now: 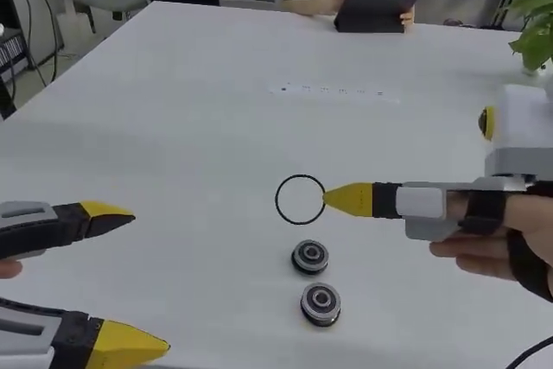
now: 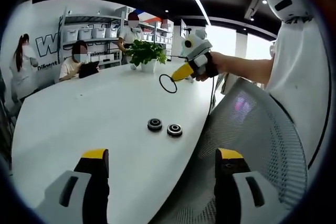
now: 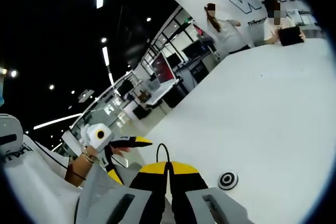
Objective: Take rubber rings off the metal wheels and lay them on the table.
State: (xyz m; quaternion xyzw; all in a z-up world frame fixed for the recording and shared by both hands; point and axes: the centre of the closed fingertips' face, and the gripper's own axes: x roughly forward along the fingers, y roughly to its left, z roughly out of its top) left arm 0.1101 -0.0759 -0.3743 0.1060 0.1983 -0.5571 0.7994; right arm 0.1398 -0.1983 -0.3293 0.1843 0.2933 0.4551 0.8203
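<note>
left gripper (image 1: pixel 147 281) nearest, yellow-tipped jaws spread wide over the near edge of the white table (image 1: pixel 173 110), nothing between them. right gripper (image 1: pixel 333 199) pinched closed on a thin black rubber ring (image 1: pixel 277 200), which sticks out past its tips. just short of the ring, a black-rimmed round metal wheel (image 1: pixel 310 256) and a second wheel (image 1: pixel 320 302) sit close together on the table.

Black rubber ring (image 1: pixel 300 199); metal wheel (image 1: pixel 310 256) and second metal wheel (image 1: pixel 320 303) both have silver-grey hubs with black outer bands. Left gripper (image 1: pixel 147 281) and right gripper (image 1: pixel 346 200): yellow tips, black middles, light grey bodies. Table (image 1: pixel 216 110) plain white, potted plant (image 1: pixel 531 28) green, tablet (image 1: pixel 371 13) black.
</note>
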